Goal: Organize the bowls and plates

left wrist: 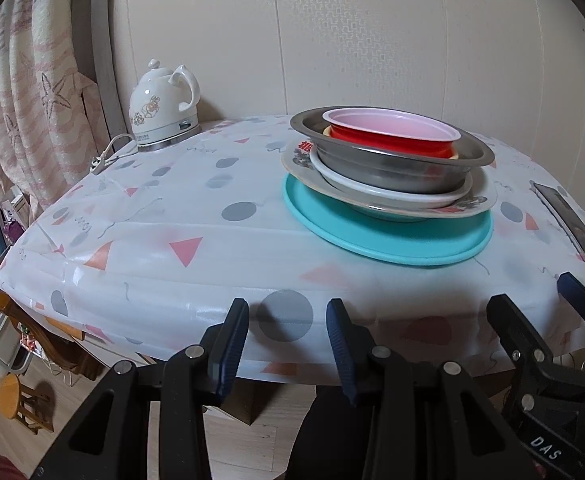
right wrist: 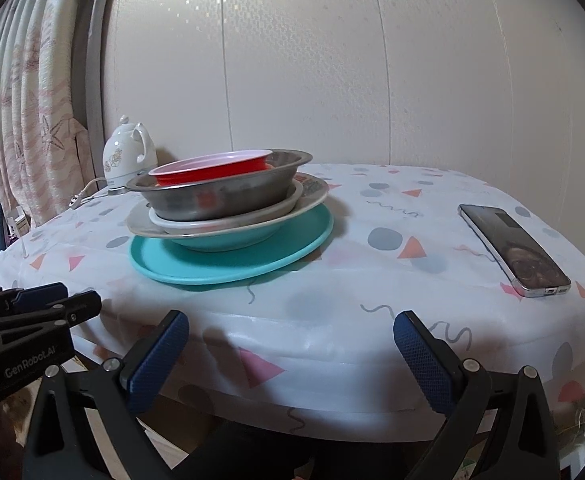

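Note:
One stack of dishes stands on the table. Lowest is a flat teal plate [left wrist: 388, 236] [right wrist: 228, 264]. On it rests a patterned plate [left wrist: 476, 203] [right wrist: 312, 190], then a white dish [left wrist: 376, 188] [right wrist: 228, 222], then a metal bowl [left wrist: 388, 170] [right wrist: 220, 198]. A red bowl with a pink inside [left wrist: 392, 130] [right wrist: 212, 168] sits on top. My left gripper [left wrist: 288, 312] is open at the table's near edge, short of the stack. My right gripper [right wrist: 292, 324] is open too, empty, at the front edge right of the stack. Each gripper shows in the other's view.
A white flowered kettle [left wrist: 160, 108] [right wrist: 126, 156] with a cord stands at the far left corner by the wall. A phone [left wrist: 568, 220] [right wrist: 512, 250] lies face up on the right side. The patterned tablecloth [left wrist: 172, 216] covers the table. Curtains hang at the left.

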### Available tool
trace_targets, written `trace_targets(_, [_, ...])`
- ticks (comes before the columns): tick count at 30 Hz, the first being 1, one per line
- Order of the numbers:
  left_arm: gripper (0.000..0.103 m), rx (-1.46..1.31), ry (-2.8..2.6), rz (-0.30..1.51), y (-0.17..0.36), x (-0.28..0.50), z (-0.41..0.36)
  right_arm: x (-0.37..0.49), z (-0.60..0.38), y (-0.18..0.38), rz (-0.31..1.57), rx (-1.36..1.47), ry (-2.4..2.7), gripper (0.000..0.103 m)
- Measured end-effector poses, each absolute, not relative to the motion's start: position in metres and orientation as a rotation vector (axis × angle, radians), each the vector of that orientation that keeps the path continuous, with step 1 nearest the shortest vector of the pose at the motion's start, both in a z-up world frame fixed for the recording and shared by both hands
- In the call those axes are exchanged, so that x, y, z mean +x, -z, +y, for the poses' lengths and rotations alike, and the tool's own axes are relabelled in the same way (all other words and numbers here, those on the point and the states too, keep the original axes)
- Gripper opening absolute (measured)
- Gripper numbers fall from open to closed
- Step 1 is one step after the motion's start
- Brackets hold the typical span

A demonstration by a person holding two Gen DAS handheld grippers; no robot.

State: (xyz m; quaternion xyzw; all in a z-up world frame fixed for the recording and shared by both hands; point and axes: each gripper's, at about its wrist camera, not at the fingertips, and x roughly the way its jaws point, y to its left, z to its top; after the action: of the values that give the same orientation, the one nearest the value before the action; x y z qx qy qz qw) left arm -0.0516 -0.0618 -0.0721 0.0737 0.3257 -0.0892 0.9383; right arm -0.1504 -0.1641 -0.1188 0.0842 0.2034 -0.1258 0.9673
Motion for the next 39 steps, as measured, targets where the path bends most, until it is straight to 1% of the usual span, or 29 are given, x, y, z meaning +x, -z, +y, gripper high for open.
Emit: trace_targets(39, [0.041,0.163,0.202,0.675,0.0751,-0.0559,-0.0637,-0.1475,-0.1684,0.1174,0.418,0.182,0.267,0.103])
